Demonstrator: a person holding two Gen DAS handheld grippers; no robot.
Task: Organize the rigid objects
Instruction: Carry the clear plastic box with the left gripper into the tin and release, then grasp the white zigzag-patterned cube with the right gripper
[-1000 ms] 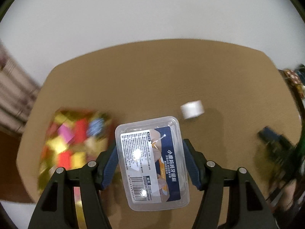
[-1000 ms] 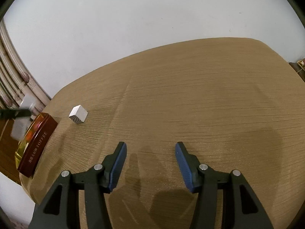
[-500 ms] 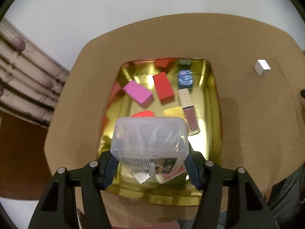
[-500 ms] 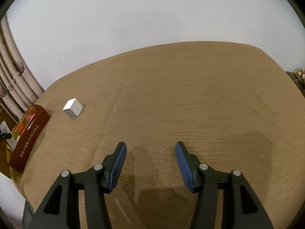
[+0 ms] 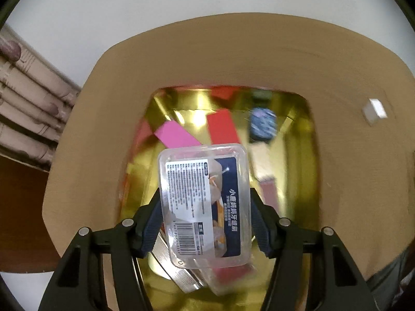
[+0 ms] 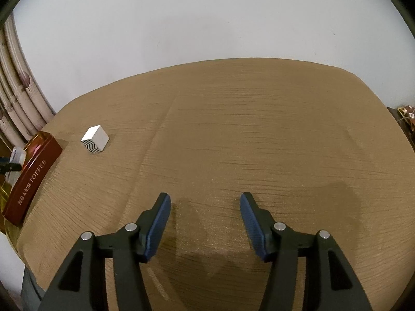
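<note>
My left gripper (image 5: 205,202) is shut on a clear plastic box with a blue label (image 5: 205,204) and holds it over the gold tin tray (image 5: 303,155). The tray holds a pink block (image 5: 176,136), a red block (image 5: 223,128), a dark blue patterned piece (image 5: 262,125) and other small items, partly hidden by the box. A small white cube with black zigzag stripes (image 6: 94,139) sits on the table right of the tray; it also shows in the left wrist view (image 5: 374,111). My right gripper (image 6: 205,207) is open and empty over the bare table.
The tin's dark red side reads TOFFEE (image 6: 31,178) at the left edge of the wooden table (image 6: 259,142). Curtains (image 6: 15,98) hang at the far left. A white wall stands behind the table. A patterned object (image 6: 407,114) lies beyond the right edge.
My left gripper has swung left with the clear box, from above the bare table to above the gold tray, and tilted the box so its label faces me. My right gripper has barely moved.
</note>
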